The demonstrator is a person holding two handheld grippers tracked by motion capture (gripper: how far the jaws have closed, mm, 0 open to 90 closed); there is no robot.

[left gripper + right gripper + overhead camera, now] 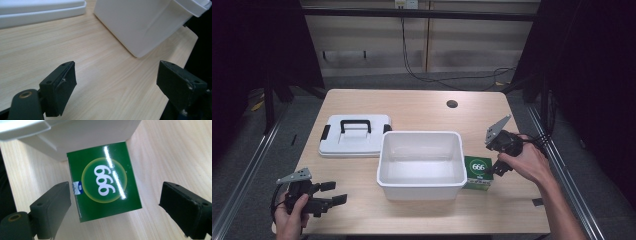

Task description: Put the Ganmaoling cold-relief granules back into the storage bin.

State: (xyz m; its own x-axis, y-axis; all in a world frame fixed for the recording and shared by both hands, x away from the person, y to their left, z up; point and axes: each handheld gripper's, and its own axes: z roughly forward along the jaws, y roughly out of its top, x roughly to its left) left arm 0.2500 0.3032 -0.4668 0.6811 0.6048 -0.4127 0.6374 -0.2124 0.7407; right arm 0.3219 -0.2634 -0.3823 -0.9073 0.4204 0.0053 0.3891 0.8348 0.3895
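A green box marked 666 (pixel 477 172) (pixel 103 181) lies flat on the table against the right side of the white tub (pixel 421 162) (pixel 82 137). My right gripper (pixel 493 169) (pixel 113 213) hovers over the box, open, its jaws straddling the box on two sides without touching it. My left gripper (pixel 333 192) (pixel 116 86) rests low at the table's front left corner, open and holding nothing, pointing toward the tub (pixel 142 25).
A white lid with a black handle (pixel 355 135) (pixel 37 11) lies left of the tub. A round cable hole (pixel 452 104) sits in the table's far right part. The table's front edge is close to the left gripper. Dark frame rails flank both sides.
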